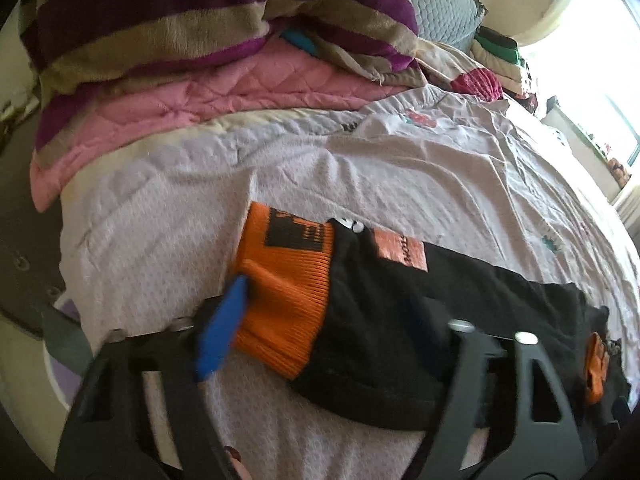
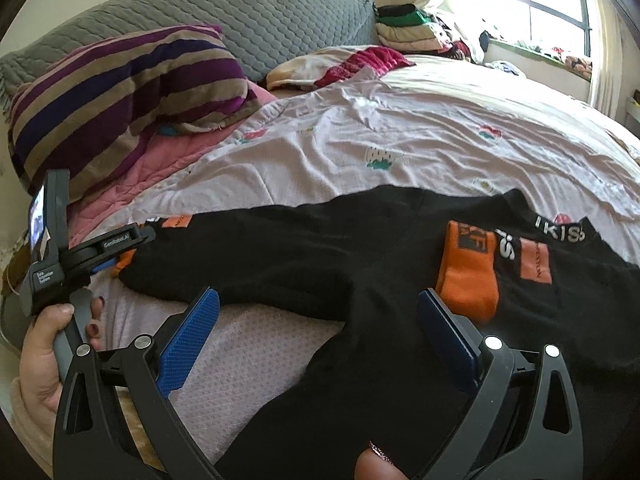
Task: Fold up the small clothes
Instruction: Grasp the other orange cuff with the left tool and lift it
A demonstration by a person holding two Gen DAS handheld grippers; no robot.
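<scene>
A small black garment (image 2: 320, 256) with orange cuffs and white lettering lies spread on the pale lilac bedspread (image 2: 420, 140). In the left wrist view my left gripper (image 1: 316, 308) is open, its jaws on either side of an orange cuff (image 1: 288, 284) of the garment (image 1: 460, 300) at the bed's left end. The right blue pad is mostly hidden by the black cloth. In the right wrist view my right gripper (image 2: 316, 304) is open low over the black cloth, with a second orange cuff (image 2: 468, 272) just beyond its right pad (image 2: 448, 340). The left gripper (image 2: 116, 252) shows at the far left.
A purple and tan striped blanket (image 2: 120, 92) on a pink quilt (image 2: 132, 168) lies at the bed's head, with a grey quilted cover (image 2: 256, 16) behind. Folded clothes (image 2: 408, 28) are stacked by the window (image 2: 532, 4). The bed's left edge (image 1: 72, 248) is near the left gripper.
</scene>
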